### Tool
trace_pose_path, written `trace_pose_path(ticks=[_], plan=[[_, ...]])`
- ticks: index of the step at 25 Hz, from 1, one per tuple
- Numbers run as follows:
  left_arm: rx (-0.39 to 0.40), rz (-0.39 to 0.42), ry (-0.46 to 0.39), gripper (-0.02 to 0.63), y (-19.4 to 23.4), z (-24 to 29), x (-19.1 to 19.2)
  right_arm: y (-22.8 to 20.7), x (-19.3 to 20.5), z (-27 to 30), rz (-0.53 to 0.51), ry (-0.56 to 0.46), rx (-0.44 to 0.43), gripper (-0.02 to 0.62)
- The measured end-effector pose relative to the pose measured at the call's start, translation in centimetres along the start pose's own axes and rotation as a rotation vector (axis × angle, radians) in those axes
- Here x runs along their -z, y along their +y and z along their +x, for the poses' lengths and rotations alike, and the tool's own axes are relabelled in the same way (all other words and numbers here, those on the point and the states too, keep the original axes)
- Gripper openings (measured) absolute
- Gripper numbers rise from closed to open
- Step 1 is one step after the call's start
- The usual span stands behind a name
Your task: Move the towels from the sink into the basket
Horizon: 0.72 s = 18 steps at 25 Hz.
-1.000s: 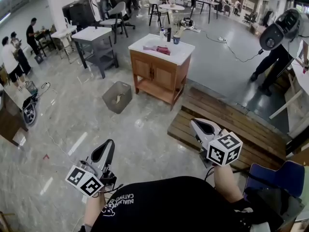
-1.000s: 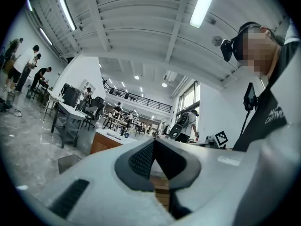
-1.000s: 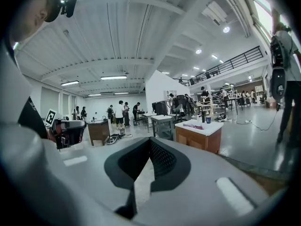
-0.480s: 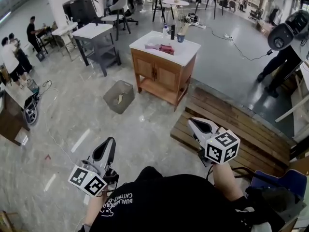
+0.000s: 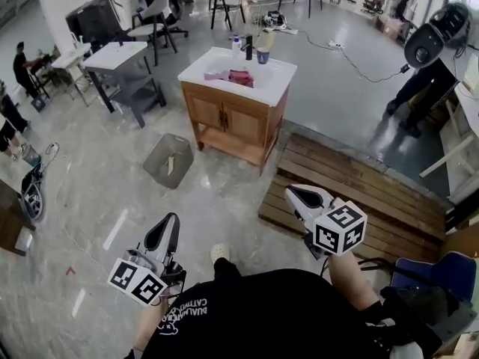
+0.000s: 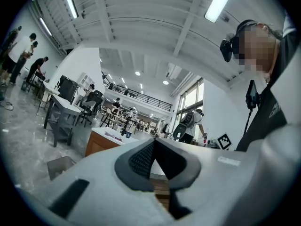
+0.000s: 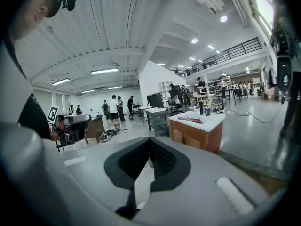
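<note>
Two empty grippers held low: our left gripper (image 5: 166, 229) and right gripper (image 5: 296, 195), jaws pressed together. Towels (image 5: 233, 76) lie in the sink (image 5: 274, 89); the basket (image 5: 168, 161) stands on the floor nearby.

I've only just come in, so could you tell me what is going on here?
A person holds a gripper in each hand, standing well back from the sink on its wooden cabinet. The left gripper and right gripper are both shut and empty. The pink towels lie in the sink, and the basket sits on the floor beside the cabinet.
</note>
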<state>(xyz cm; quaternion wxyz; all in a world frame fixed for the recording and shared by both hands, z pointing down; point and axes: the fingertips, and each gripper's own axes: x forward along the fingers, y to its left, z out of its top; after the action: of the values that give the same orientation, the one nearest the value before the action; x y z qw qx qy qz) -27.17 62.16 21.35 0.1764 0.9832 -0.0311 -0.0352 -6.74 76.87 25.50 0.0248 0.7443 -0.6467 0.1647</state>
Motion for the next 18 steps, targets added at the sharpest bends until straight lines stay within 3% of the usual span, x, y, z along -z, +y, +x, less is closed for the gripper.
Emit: trace_pose_path(ticks=[13,18], plan=[[0.121,0.025,0.02,0.003,15.4,11.5,-9.0,-3.8,-10.5,17.1,-0.016,-0.038,0.053,0.006],[0.145,0.044,0.01,0.003,20.3,14.4,-11.1,-5.5,-12.0,22.6,-0.01,-0.046,0.072,0.006]])
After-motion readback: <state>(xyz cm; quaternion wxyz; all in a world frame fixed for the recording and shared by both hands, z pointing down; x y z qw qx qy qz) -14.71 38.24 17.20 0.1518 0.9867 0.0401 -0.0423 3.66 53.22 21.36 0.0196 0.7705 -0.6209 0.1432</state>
